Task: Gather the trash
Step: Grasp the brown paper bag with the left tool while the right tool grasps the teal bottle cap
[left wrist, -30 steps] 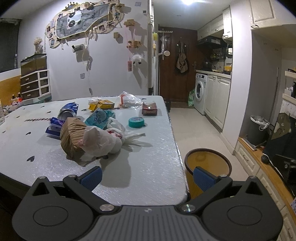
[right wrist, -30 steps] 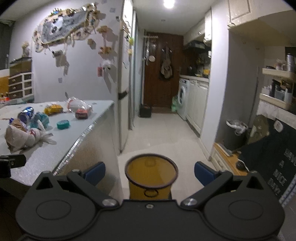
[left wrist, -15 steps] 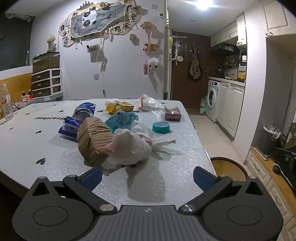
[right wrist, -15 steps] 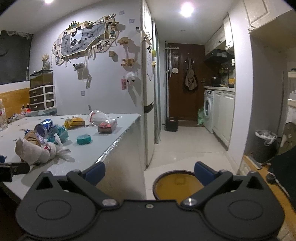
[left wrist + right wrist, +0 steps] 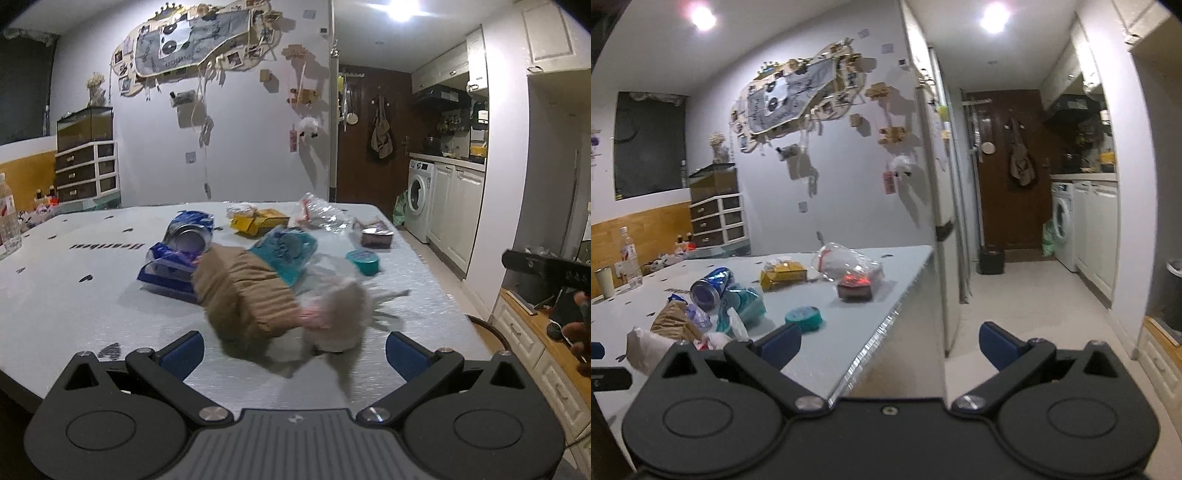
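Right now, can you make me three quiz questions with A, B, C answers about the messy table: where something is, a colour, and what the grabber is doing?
1. Where does the brown paper bag lie?
A. on the floor
B. on the table, just ahead of the left gripper
C. in a drawer

2. What colour is the round lid?
A. teal
B. red
C. black

3. How are the left gripper's jaws?
A. shut on the can
B. shut on nothing
C. wide open

Answers:
1 B, it sits between the blue pads.
2 A, teal in both views.
3 C, the pads stand far apart, holding nothing.
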